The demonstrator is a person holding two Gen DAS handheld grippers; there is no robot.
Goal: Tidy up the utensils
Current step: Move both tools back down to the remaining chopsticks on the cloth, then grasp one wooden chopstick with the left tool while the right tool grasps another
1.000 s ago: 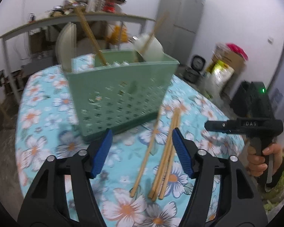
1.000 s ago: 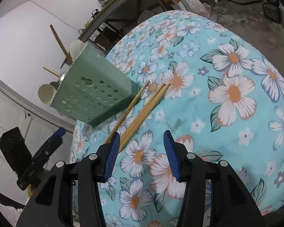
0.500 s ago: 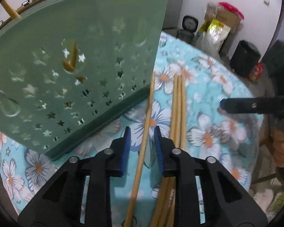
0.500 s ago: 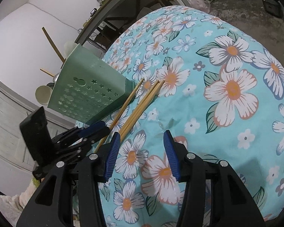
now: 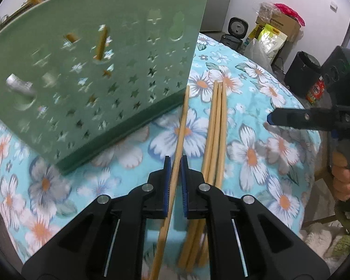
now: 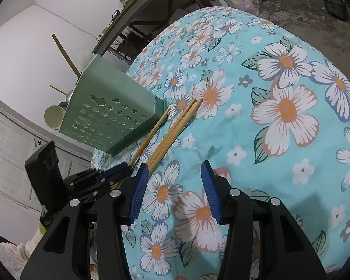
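Note:
A single wooden chopstick [image 5: 183, 116] lies on the flowered tablecloth beside the green perforated utensil holder [image 5: 93, 70]. My left gripper [image 5: 175, 163] is closing on this chopstick, and its blue pads touch both sides of the shaft. A bundle of three chopsticks [image 5: 218, 121] lies just to its right, untouched. The holder has chopsticks and a spoon standing inside it. In the right wrist view, my right gripper [image 6: 175, 166] hovers open over the cloth with nothing between its fingers. The left gripper [image 6: 126, 169], the bundle [image 6: 177, 128] and the holder [image 6: 109, 121] sit to its left.
The round table's edge [image 5: 315, 163] drops off close on the right, where a hand [image 5: 343, 177] holds the right gripper's handle. Beyond it on the floor stand a rice cooker [image 5: 235, 32], bags and a black bin [image 5: 301, 67]. A cluttered shelf table [image 6: 137, 2] stands behind.
My left gripper came down and forward past the holder, straddled the single chopstick and narrowed from wide open to nearly shut around it. The right gripper stayed still.

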